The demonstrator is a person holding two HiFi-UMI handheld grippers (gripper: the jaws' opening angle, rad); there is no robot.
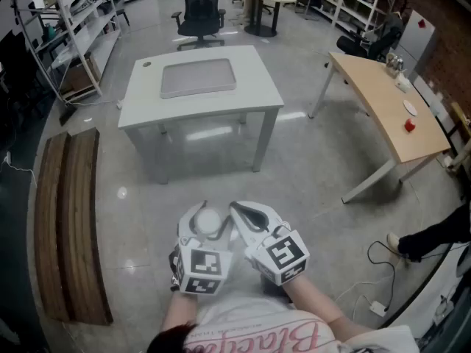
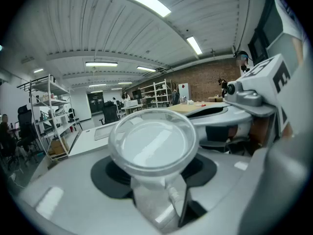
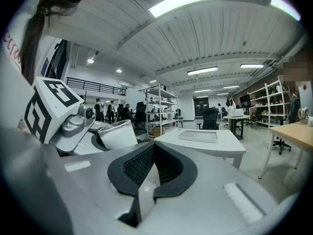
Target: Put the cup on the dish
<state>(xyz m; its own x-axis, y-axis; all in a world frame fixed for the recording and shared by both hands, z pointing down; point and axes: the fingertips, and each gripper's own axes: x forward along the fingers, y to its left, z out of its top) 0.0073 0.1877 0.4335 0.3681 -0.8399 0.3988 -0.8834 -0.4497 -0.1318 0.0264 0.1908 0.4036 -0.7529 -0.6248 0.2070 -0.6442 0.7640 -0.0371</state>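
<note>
holds a clear cup in the left gripper, jaws spread fairly wide and pressed on its lower wall. carries the right gripper just to the right of it, jaws closed together on nothing. stands well back from the white table across the floor, with a flat grey dish lying on its far half. cup up in the air near the body, well apart from that dish.
</note>
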